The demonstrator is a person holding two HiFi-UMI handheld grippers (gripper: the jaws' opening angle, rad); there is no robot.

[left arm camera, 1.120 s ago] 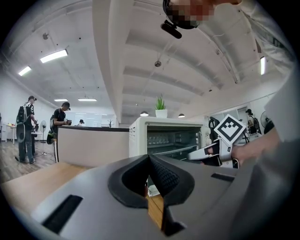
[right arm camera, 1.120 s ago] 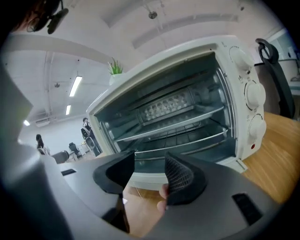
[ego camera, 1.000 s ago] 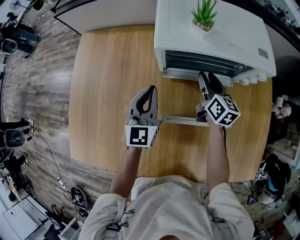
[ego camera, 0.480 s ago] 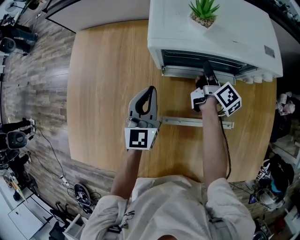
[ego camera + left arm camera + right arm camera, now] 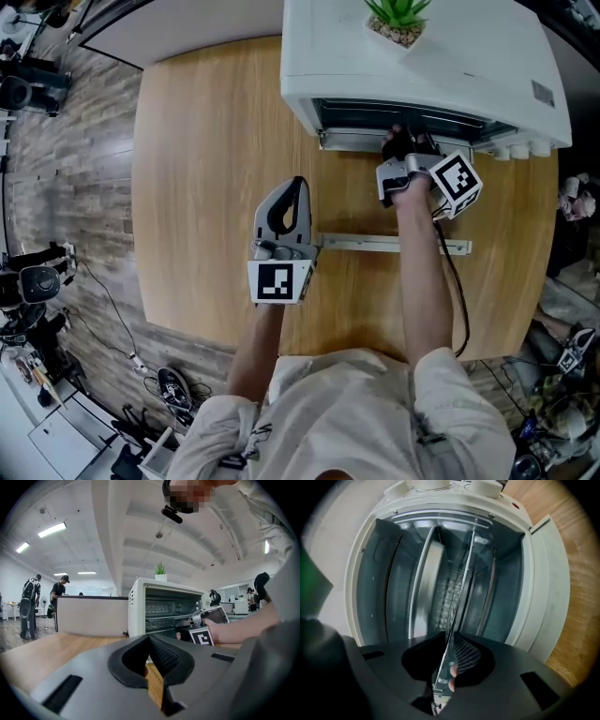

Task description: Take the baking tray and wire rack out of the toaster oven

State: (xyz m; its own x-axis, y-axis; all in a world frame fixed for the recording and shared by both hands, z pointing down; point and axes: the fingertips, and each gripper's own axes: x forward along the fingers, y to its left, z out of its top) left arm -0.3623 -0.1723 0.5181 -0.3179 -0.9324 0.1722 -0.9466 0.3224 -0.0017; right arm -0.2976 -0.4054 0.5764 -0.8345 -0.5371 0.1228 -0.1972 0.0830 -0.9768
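R gripper is held at the mouth of the toaster oven, rolled onto its side. Its jaws have just been closing and are now drawn narrow onto a thin metal edge, which is gripped btwn the pads. That edge is taken to be the front of the wire rack, though the wide-angle view is too distorted for this to be certain. The rack is seated in its slot inside the oven. In the next slot, on the side away from the oven door, the baking tray is seen, untouched. The door is folded down flat over the table, and the R forearm is stretched across it to reach the opening. L gripper is held approx. level over the table, well apart from the oven, w/ jaws closed tip to tip and nothing btwn them. On the oven top a potted plant is set. A row of control knobs is seen at the front, at the head view's right end. From the R gripper a black cable is trailed back beside the arm.
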